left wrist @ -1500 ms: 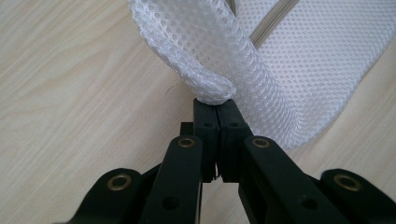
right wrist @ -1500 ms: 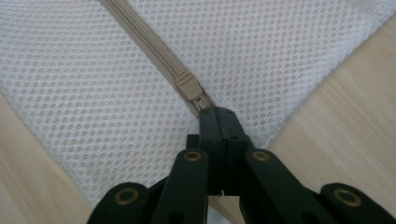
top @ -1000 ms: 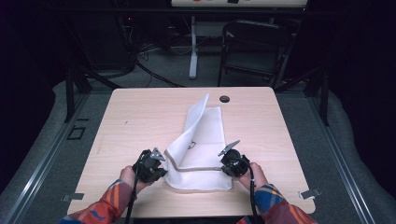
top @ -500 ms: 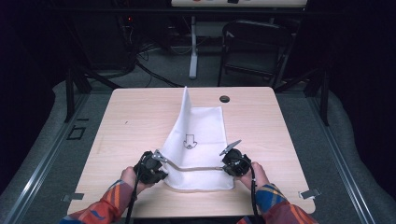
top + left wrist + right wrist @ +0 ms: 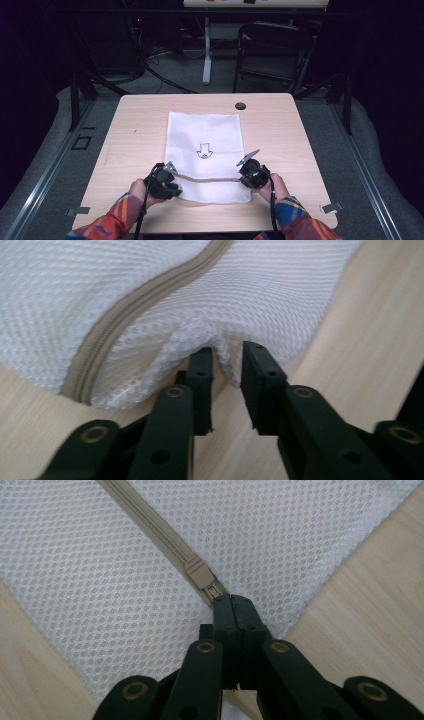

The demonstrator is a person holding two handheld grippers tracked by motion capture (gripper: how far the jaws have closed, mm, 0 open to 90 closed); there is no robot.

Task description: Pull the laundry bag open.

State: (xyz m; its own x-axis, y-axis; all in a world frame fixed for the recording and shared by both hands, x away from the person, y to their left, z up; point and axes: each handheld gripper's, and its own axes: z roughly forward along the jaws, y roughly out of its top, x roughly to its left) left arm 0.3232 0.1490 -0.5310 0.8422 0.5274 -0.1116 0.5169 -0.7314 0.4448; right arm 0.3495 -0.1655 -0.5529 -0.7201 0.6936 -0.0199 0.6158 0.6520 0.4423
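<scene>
- The white mesh bag (image 5: 205, 152) lies flat on the counter (image 5: 135, 130), centred left to right, its long axis running from near to far.
- The bag's far edge stops short of the round dark grommet (image 5: 240, 106) set in the counter near the far edge; its near edge lies close to the counter's near edge.
- Bare counter surface is open to the left and to the right of the bag, and a strip remains open beyond its far edge.
- A small arrow-shaped print (image 5: 204, 150) sits at the middle of the bag.
- A beige zipper (image 5: 207, 179) runs left to right across the near part of the bag, between the two grippers.
- The left gripper (image 5: 227, 372) is at the bag's near-left corner. Its jaws are slightly apart with a raised fold of mesh pinched between them, just beside the zipper tape.
- The right gripper (image 5: 232, 611) is at the bag's near-right edge. Its jaws are pressed together on the end of the zipper, just behind the beige zipper slider (image 5: 197, 573).
- The left hand (image 5: 139, 190) and right hand (image 5: 274, 185) enter from the near edge, each behind its gripper, forearms in plaid sleeves (image 5: 292, 215) angled inward toward the bag.
- Both grippers sit low, at counter level, well apart from each other.
</scene>
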